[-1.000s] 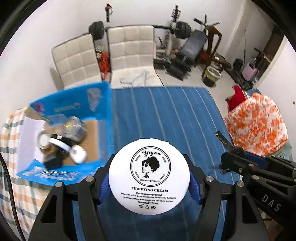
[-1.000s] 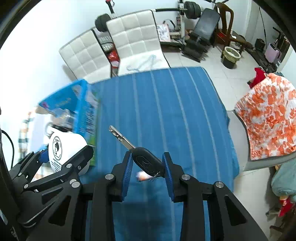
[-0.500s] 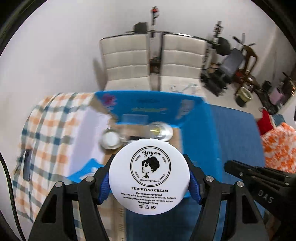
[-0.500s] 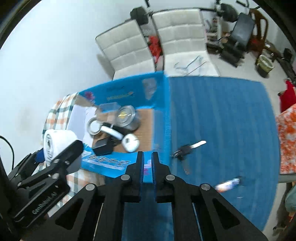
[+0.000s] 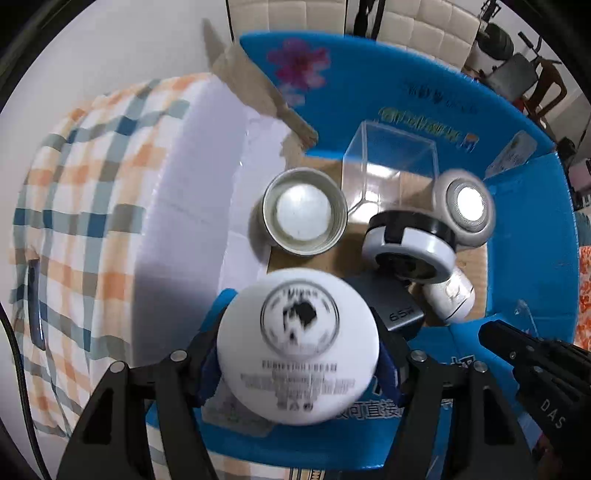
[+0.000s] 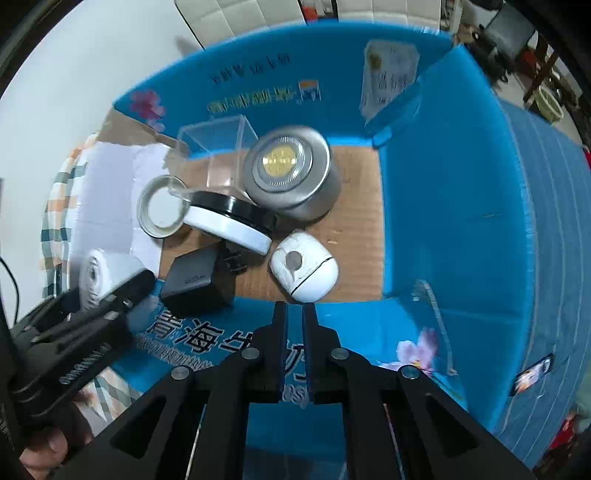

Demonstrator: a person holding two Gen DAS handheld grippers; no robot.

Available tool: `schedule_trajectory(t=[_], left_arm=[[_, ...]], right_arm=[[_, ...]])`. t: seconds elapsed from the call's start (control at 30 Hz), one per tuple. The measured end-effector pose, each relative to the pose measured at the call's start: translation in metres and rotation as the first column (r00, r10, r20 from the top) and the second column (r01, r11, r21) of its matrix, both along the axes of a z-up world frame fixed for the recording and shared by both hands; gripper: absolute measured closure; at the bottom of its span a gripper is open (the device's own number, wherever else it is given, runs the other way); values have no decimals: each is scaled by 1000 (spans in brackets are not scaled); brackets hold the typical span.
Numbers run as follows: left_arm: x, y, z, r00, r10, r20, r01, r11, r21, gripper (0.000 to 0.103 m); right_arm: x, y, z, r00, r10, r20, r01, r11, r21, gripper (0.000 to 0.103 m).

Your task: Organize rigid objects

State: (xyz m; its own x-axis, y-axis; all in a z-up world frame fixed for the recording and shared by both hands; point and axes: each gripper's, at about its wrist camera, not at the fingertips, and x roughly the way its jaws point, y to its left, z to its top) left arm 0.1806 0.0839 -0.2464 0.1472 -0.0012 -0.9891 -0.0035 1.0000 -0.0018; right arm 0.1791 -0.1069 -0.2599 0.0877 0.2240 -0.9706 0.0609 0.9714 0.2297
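Note:
My left gripper (image 5: 299,369) hangs over the near left corner of the blue cardboard box (image 5: 528,229). Its jaws are opening, and the white cream jar (image 5: 297,347) sits between them, blurred and slipping while the fingers stay sharp. In the right wrist view the jar (image 6: 107,273) shows at the lower left. My right gripper (image 6: 293,306) is shut with nothing in it, above the box's near wall (image 6: 369,325). Inside lie a silver tin (image 6: 288,166), a black-and-white round case (image 6: 232,221), a white earbud-style case (image 6: 304,269), a black charger (image 6: 199,280), a clear cube (image 6: 218,144) and an open tin (image 6: 162,210).
A checked cloth (image 5: 74,221) covers the surface left of the box. The blue striped tablecloth (image 6: 554,206) lies to the right, with a small colourful item (image 6: 532,373) on it. White chairs (image 5: 424,22) stand behind the box.
Both grippers swung left from the blue tablecloth to above the box and sank. The right one let the key go onto the cloth and shut. The jar has shifted in the left jaws.

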Motion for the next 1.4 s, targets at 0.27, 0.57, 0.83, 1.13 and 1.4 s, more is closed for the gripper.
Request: schedule_trajectory(t=[0.27, 0.57, 0.83, 1.13, 1.4], left_arm=[[-18, -30, 76, 989, -8, 146, 24, 994, -109, 0], [-84, -185, 123, 930, -159, 332, 182, 982, -39, 0], [-109, -260, 80, 929, -246, 277, 243, 969, 46, 0], [-119, -292, 50, 947, -248, 206, 235, 968, 84, 0], [-125, -277, 53, 958, -69, 277, 53, 996, 67, 0]], right_arm=[[-22, -35, 50, 994, -78, 80, 69, 992, 110, 40], [-133, -214, 53, 835, -549, 28, 547, 835, 61, 9], [-150, -276, -76, 736, -632, -244, 660, 749, 51, 36], [-123, -261, -89, 851, -489, -191, 491, 870, -38, 74], [-121, -273, -72, 916, -345, -204, 350, 937, -12, 66]])
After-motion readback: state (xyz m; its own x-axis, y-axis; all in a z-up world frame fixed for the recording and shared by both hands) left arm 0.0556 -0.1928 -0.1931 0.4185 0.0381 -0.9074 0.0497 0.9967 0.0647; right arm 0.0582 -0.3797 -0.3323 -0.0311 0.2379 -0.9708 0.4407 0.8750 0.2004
